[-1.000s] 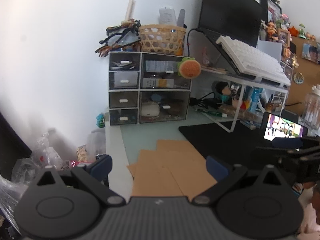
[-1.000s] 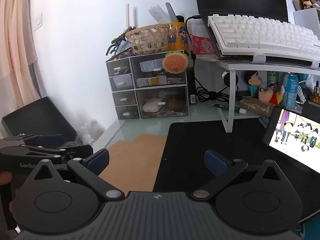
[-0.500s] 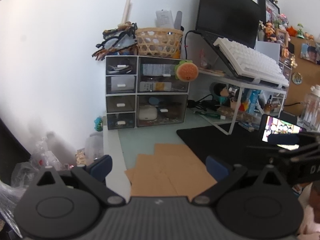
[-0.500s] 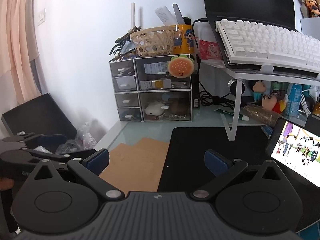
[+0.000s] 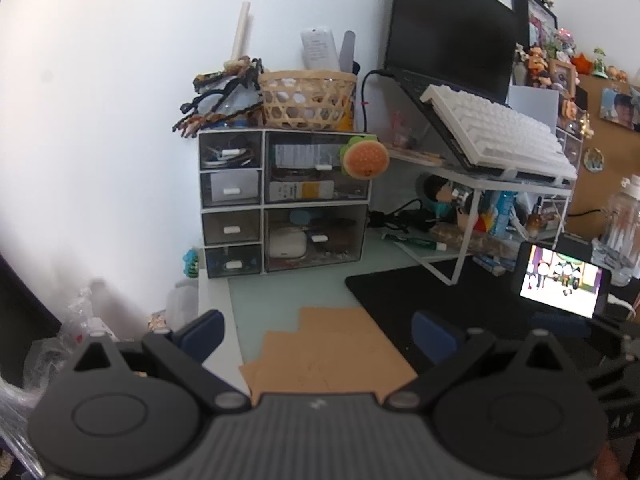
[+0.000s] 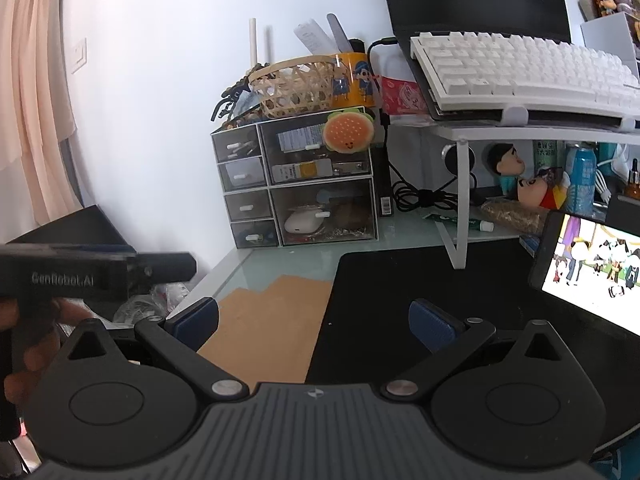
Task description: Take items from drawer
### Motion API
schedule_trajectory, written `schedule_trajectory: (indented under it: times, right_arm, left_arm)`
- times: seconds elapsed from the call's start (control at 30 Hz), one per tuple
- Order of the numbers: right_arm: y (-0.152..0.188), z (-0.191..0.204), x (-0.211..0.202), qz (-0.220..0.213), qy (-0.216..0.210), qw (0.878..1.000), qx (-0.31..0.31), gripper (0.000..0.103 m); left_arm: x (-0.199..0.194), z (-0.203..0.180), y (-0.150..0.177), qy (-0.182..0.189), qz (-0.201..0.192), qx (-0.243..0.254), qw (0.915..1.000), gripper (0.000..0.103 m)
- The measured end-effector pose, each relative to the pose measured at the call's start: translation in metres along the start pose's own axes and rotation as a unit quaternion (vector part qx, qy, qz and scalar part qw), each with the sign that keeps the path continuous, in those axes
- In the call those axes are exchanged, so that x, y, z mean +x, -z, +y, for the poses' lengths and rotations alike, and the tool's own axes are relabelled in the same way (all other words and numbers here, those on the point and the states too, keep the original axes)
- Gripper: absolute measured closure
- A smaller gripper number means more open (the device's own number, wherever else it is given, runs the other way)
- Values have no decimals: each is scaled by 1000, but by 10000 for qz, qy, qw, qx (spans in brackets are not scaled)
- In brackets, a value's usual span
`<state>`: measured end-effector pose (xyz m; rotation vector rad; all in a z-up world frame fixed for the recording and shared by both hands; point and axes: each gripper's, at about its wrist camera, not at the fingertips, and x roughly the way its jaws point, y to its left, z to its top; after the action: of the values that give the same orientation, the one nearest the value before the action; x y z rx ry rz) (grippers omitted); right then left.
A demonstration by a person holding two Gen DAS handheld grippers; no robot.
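Left hand-held gripper [image 5: 316,332] held low over the front of the desk [image 5: 288,288], blue pads [image 5: 202,334] wide apart, nothing between them. Right hand-held gripper [image 6: 314,322] likewise spread and empty, above the line where the brown card sheets [image 6: 266,320] meet the black mat [image 6: 420,280]. In the right wrist view, left tool seen side-on at the left edge, gripped by a hand [image 6: 28,344], white lettering reading "GenRobot.AI" [image 6: 62,280] on its black body.

Drawer unit [image 5: 284,202] standing upright at the back left corner of the desk, against the wall, well apart from both tools. Fronts facing the cameras, all shut as far as can be seen: four small drawers stacked in the left column, two large ones on the right, each with a small white pull. Through the clear fronts: a white mouse-like object [image 5: 288,242] in the lower large drawer [image 5: 316,238], a white and yellow box [image 5: 302,191] lying lengthwise in the upper one [image 5: 318,168], its print too small to read. Plush burger [image 5: 364,159] stuck on the upper right corner. Woven basket [image 5: 306,98] on top. White keyboard [image 6: 520,70] tilted on a white riser to the right; phone [image 6: 596,268] showing a cartoon.
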<state>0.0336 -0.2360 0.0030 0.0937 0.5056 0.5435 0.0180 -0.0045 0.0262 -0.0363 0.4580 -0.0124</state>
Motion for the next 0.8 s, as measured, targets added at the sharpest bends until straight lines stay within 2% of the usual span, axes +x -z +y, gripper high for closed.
schedule_trajectory:
  times: [0.37,0.63,0.8]
  right_arm:
    - [4,-13,-16,-244,-9,9997,79,0]
    - [10,-17,-21,-298,51,9995,81,0]
    - [16,-20,-25,-339,57,9991,266,0]
  left_arm:
    - [8,-9,-15,57,133,-120,9998,5]
    - [19,-20,-24,-172,131,-316,9993,5]
    - [25,-28,-37,-307,200,-192,9991,7]
